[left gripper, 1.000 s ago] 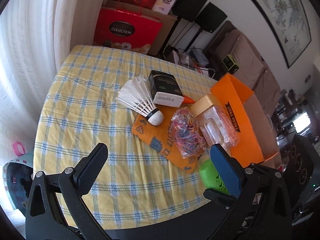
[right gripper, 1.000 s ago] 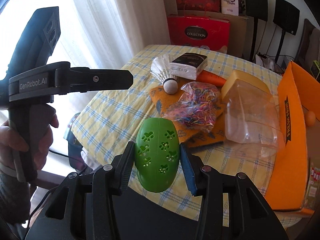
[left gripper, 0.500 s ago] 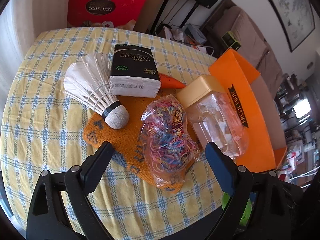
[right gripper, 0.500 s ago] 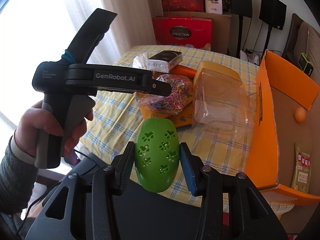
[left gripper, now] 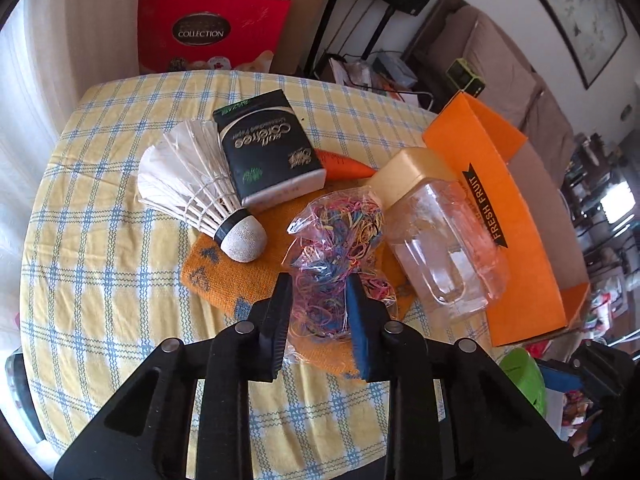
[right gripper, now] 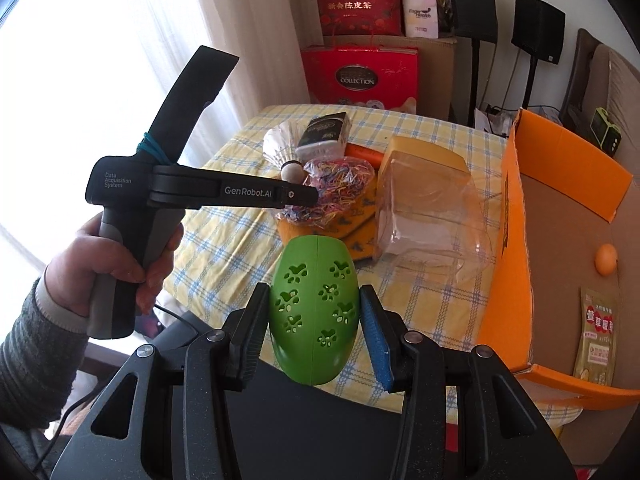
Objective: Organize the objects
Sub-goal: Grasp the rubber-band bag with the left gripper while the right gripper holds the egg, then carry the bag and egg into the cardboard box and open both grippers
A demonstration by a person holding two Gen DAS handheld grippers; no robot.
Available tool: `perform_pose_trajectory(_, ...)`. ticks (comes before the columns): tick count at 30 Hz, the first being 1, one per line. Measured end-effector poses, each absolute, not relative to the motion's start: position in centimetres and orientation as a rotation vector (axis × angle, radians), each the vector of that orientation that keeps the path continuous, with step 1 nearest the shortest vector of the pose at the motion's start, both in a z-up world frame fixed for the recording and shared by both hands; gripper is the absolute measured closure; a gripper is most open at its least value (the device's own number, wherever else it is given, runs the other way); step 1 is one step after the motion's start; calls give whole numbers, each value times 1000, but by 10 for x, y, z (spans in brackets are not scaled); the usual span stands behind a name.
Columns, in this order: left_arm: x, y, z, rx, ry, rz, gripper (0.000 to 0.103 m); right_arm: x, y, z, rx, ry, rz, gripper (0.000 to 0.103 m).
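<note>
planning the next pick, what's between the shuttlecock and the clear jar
The bag of rubber bands, lying on the orange cloth between shuttlecock and clear jar; clearest in the left wrist view.

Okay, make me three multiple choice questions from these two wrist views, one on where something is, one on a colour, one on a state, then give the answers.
1. Where does the orange ball lie?
A. inside the orange box
B. on the checked tablecloth
C. in the clear jar

2. What colour is the egg-shaped shell in the right gripper?
A. red
B. green
C. white

3. What sits between the pads of the left gripper?
A. the shuttlecock
B. nothing
C. the bag of rubber bands

Answers:
1 A, the ball rests on the box floor beside a packet.
2 B, it is green with paw-print holes.
3 C, the jaws are closing with the bag between the pads.
</note>
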State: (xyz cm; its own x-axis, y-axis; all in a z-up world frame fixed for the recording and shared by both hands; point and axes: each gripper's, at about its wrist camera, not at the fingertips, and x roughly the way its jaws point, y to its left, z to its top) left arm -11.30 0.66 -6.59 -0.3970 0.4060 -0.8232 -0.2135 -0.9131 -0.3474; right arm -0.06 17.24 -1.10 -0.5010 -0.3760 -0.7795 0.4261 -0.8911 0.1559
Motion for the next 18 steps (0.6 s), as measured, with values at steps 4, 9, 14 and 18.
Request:
perform_pose_trajectory(4,-101,2,-51,-1409,-277,2328,80,4,181,3,1187,72,-2402,57)
perform_pose_trajectory(9,-92,0,-23,-1335,-311,2318,80,9,202,26,1134,50,-2458,57)
perform_pose_trajectory(14,-87,12,9,-1257,-316,2285,80,6,236,41,1125,30,-2551,57)
perform_pose_trajectory(18,-85,37,25,-1212,-291,2232,80,0,272,44,1147,-15,-2629,57)
